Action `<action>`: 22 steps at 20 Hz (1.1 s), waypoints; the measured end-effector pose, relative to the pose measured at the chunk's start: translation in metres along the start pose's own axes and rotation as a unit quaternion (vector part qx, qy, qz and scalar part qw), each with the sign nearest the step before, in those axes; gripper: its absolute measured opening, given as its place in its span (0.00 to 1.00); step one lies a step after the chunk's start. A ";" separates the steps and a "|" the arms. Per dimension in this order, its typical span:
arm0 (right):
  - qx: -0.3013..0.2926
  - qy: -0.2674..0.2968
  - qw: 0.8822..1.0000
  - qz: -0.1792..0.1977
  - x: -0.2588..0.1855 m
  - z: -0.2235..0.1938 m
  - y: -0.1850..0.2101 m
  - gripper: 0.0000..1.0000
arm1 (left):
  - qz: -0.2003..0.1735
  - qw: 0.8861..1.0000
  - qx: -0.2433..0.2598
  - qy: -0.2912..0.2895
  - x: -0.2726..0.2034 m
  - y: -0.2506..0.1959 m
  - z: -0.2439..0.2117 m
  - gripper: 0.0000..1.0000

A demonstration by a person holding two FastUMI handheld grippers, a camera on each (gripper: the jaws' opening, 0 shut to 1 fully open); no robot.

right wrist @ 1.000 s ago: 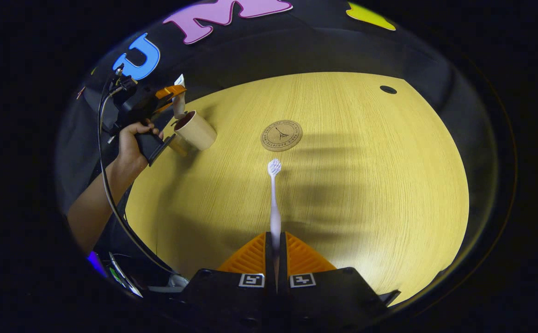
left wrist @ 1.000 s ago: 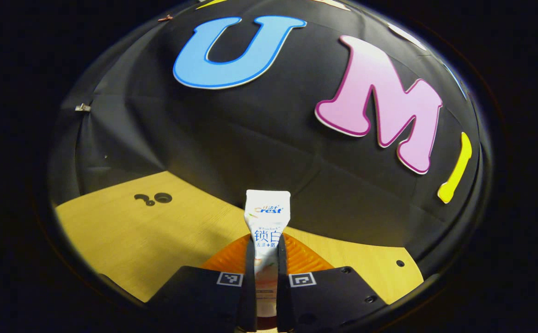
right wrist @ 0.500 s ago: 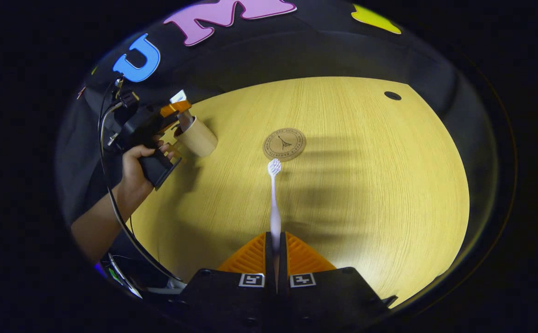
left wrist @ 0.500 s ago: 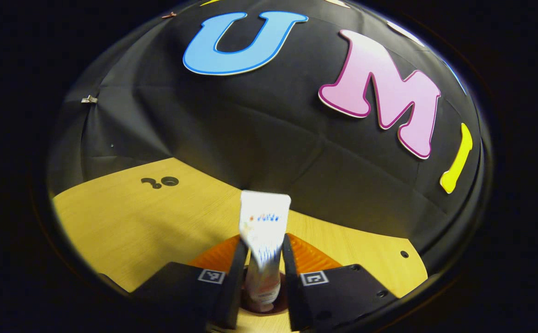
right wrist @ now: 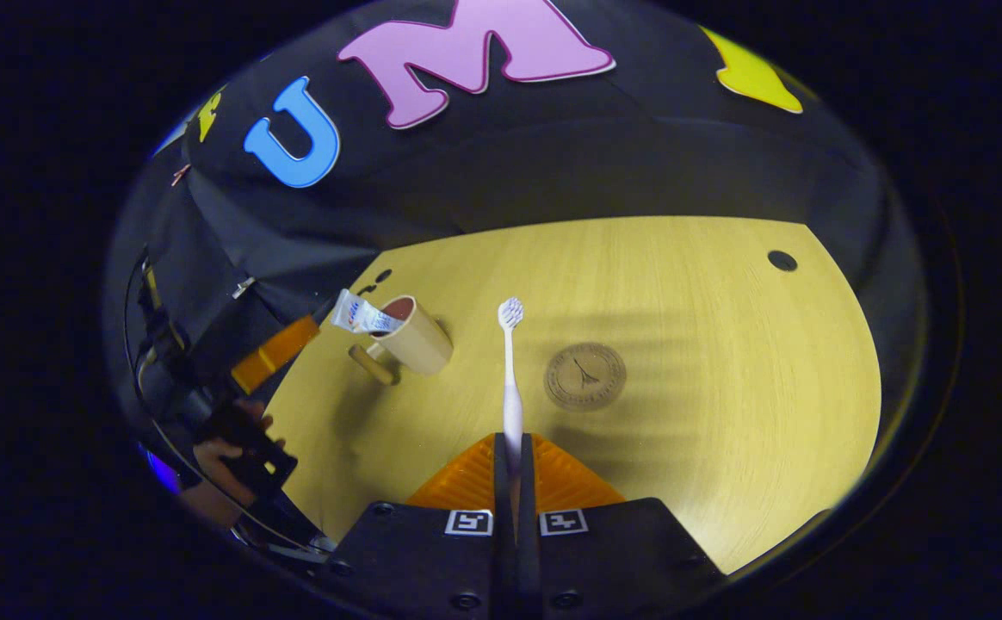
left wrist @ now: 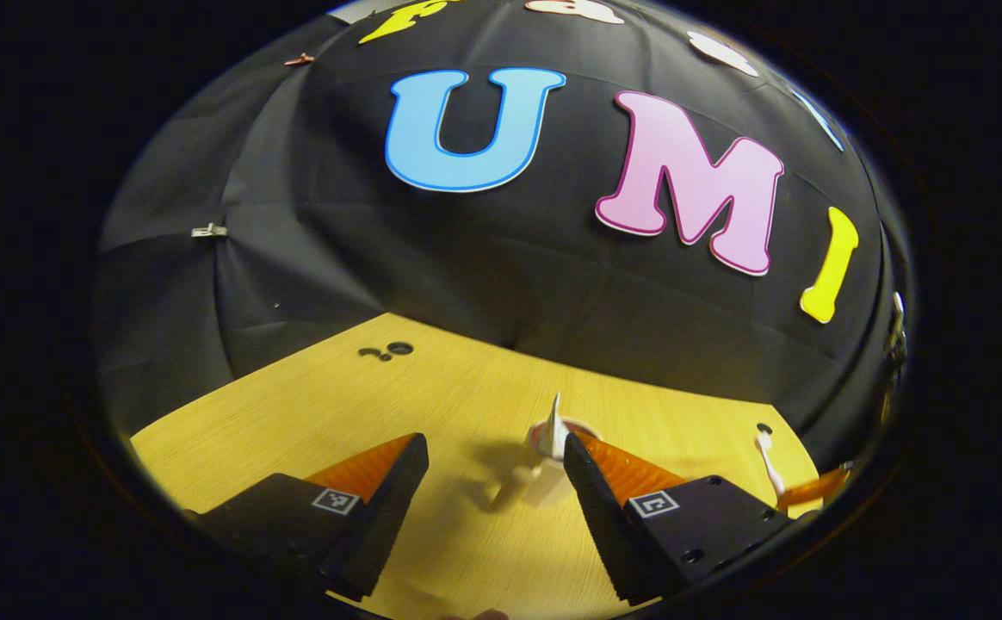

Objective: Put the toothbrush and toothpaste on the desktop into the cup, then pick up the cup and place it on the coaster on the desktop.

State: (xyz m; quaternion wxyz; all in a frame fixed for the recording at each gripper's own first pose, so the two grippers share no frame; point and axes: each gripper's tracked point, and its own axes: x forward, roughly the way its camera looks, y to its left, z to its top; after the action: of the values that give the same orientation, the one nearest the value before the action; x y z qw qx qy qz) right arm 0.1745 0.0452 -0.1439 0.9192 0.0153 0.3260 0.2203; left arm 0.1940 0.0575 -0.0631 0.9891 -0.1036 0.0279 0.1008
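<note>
Toothpaste [right wrist: 361, 314] sits in cup [right wrist: 416, 344], so left gripper [left wrist: 484, 482] fingers are spread, empty; right gripper [right wrist: 514, 456] clamps toothbrush [right wrist: 511, 379] for cup drop-in.

Nothing legible — coaster [right wrist: 584, 376] emblem and toothpaste [right wrist: 363, 315] print blurred.

A pale wooden desk [right wrist: 682, 284] filled the booth's floor, its grain running lengthwise. A dark round hole [right wrist: 782, 260] sat near its far right corner, and small holes [left wrist: 387, 350] lay near the far left edge. Black cloth [left wrist: 501, 258] hung behind.
</note>
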 end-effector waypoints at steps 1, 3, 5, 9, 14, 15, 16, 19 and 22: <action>-0.006 -0.008 1.000 0.009 0.004 0.008 0.009 0.05 | 0.007 1.000 -0.001 0.010 -0.017 0.007 -0.011 0.98; -0.018 -0.020 0.999 0.027 0.016 0.026 0.027 0.05 | 0.021 0.999 -0.002 0.037 -0.047 0.018 -0.037 0.98; -0.036 -0.034 0.998 0.044 0.029 0.039 0.043 0.05 | 0.035 0.998 0.001 0.052 -0.065 0.029 -0.055 0.97; -0.058 -0.066 0.994 0.070 0.051 0.070 0.075 0.05 | 0.043 0.997 -0.015 0.061 -0.089 0.033 -0.066 0.98; -0.066 -0.114 0.986 0.101 0.072 0.106 0.110 0.05 | 0.039 0.998 -0.026 0.046 -0.094 0.030 -0.064 0.98; -0.071 -0.119 0.985 0.103 0.078 0.110 0.115 0.05 | 0.040 0.998 -0.029 0.042 -0.094 0.030 -0.063 0.98; -0.076 -0.127 0.983 0.108 0.083 0.115 0.121 0.05 | 0.041 0.998 -0.032 0.038 -0.093 0.031 -0.062 0.98; -0.074 -0.150 0.979 0.117 0.100 0.131 0.137 0.05 | 0.041 0.998 -0.045 0.033 -0.090 0.033 -0.065 0.98; -0.080 -0.162 0.976 0.122 0.124 0.138 0.151 0.05 | 0.044 0.998 -0.040 0.034 -0.088 0.043 -0.076 0.98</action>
State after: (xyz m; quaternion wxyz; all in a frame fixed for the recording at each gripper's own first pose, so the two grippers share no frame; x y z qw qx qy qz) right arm 0.2842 0.2484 -0.0827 0.9244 0.0170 0.1497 0.3506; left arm 0.0962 0.0652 -0.1394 0.9772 -0.1455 0.0616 0.1420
